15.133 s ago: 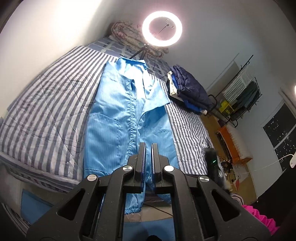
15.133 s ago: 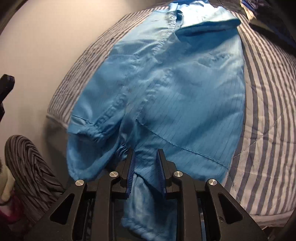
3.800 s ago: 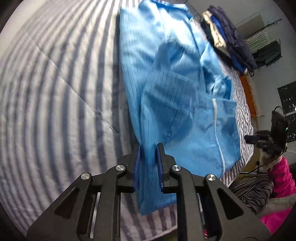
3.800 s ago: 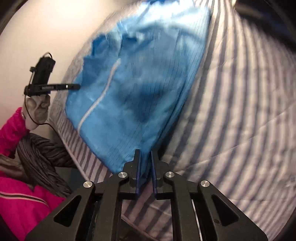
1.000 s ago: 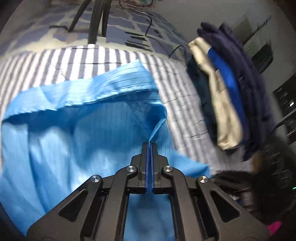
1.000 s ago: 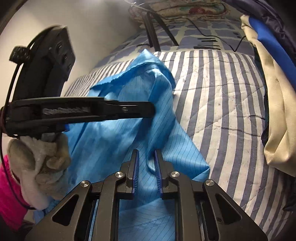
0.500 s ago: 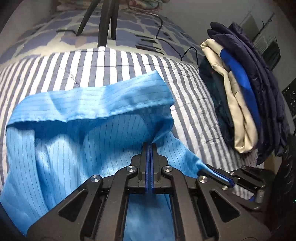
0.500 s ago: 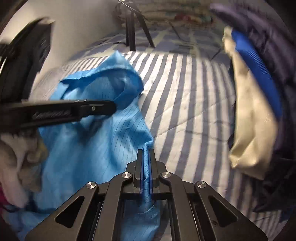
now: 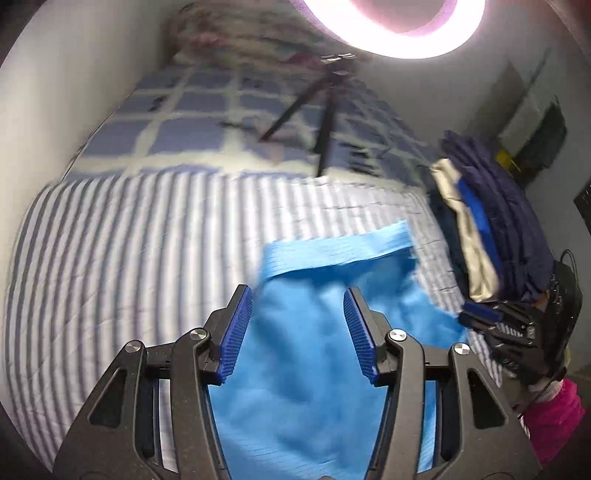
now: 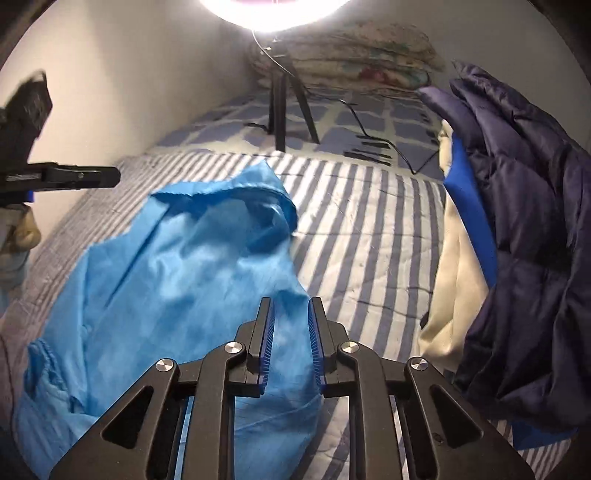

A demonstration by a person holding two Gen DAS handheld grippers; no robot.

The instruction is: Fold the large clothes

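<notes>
A large light-blue striped garment [image 9: 314,354] lies rumpled on the striped bedcover [image 9: 129,240]; it also shows in the right wrist view [image 10: 177,280]. My left gripper [image 9: 297,325] is open and empty above the garment, its blue pads [image 9: 236,328] spread wide. My right gripper [image 10: 290,332] is open and empty above the garment's right edge. The left gripper's finger [image 10: 70,177] shows at the left of the right wrist view. The right gripper [image 9: 480,315] shows at the right of the left wrist view.
A pile of dark blue, cream and blue clothes [image 10: 517,229] sits on the bed's right side. A ring light [image 9: 399,22] on a tripod [image 10: 284,107] stands at the bed's head, with a cable [image 10: 380,140] and folded quilts [image 10: 354,44] behind. A wall [image 10: 110,74] runs along the left.
Both grippers have opened and let go of the blue garment's collar edge. They have lifted back from it, and the garment has dropped onto the bed.
</notes>
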